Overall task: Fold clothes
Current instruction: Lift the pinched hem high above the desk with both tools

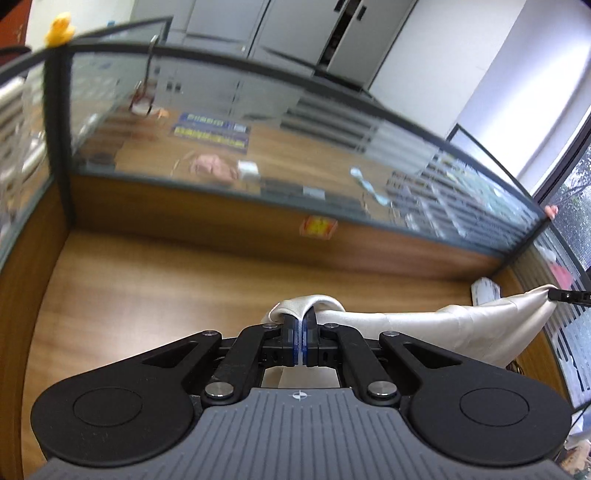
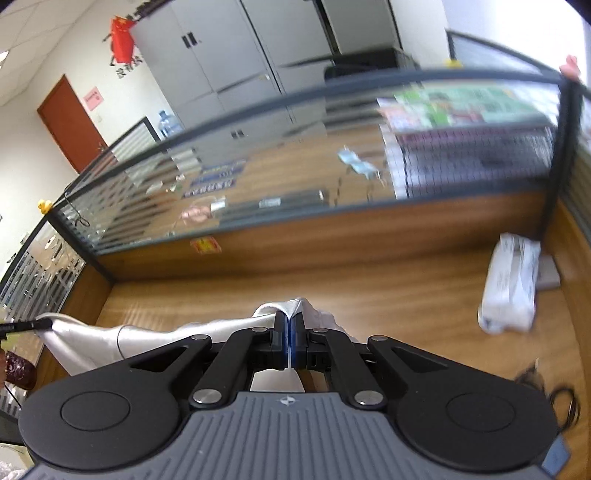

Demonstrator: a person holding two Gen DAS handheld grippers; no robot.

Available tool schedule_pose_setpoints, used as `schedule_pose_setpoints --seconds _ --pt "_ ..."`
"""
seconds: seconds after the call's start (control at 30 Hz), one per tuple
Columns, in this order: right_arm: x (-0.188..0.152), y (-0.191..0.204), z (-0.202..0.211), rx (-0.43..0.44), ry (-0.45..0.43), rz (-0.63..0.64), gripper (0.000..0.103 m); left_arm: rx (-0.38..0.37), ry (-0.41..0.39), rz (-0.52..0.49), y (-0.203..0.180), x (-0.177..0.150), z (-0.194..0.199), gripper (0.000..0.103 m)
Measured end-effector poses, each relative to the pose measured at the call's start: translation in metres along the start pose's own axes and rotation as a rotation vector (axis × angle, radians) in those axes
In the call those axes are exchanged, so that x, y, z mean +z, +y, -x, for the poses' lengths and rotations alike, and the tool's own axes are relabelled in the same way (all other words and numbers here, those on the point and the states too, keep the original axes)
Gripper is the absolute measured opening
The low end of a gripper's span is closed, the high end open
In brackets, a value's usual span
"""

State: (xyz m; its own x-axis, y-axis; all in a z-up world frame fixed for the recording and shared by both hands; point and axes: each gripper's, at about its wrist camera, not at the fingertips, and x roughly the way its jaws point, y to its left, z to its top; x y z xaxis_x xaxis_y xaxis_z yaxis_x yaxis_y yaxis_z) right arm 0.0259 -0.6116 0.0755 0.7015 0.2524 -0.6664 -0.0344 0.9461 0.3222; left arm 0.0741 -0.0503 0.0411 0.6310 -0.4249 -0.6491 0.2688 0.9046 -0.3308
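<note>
A shiny cream-white garment (image 1: 443, 328) hangs stretched between my two grippers above the wooden desk (image 1: 166, 295). My left gripper (image 1: 300, 314) is shut on one corner of it. The cloth runs right to the other gripper's tip at the far right edge (image 1: 565, 295). In the right wrist view my right gripper (image 2: 289, 317) is shut on the other corner of the garment (image 2: 155, 339), which runs left to the left gripper's tip (image 2: 26, 326). The lower part of the garment is hidden behind the gripper bodies.
A glass partition (image 1: 258, 147) with a wooden base closes the desk at the back and sides. A white plastic-wrapped pack (image 2: 511, 284) lies on the desk at the right corner. Black cables (image 2: 561, 398) lie at the right edge. A yellow duck (image 1: 59, 27) sits on the partition.
</note>
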Motion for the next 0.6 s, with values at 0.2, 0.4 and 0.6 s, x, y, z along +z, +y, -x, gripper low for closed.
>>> schedule_pose_setpoints --seconds 0.2,0.4,0.6 --pt "0.056 0.012 -0.019 -0.014 -0.074 0.058 0.001 0.017 -0.100 -0.057 -0.009 0.070 -0.016 0.002" --pt "0.098 0.021 -0.018 -0.013 -0.153 0.096 0.001 0.002 -0.173 -0.098 -0.020 0.111 -0.003 0.002" --pt "0.080 0.013 -0.024 0.001 -0.120 0.087 0.001 0.001 -0.106 -0.119 -0.016 0.072 -0.004 0.002"
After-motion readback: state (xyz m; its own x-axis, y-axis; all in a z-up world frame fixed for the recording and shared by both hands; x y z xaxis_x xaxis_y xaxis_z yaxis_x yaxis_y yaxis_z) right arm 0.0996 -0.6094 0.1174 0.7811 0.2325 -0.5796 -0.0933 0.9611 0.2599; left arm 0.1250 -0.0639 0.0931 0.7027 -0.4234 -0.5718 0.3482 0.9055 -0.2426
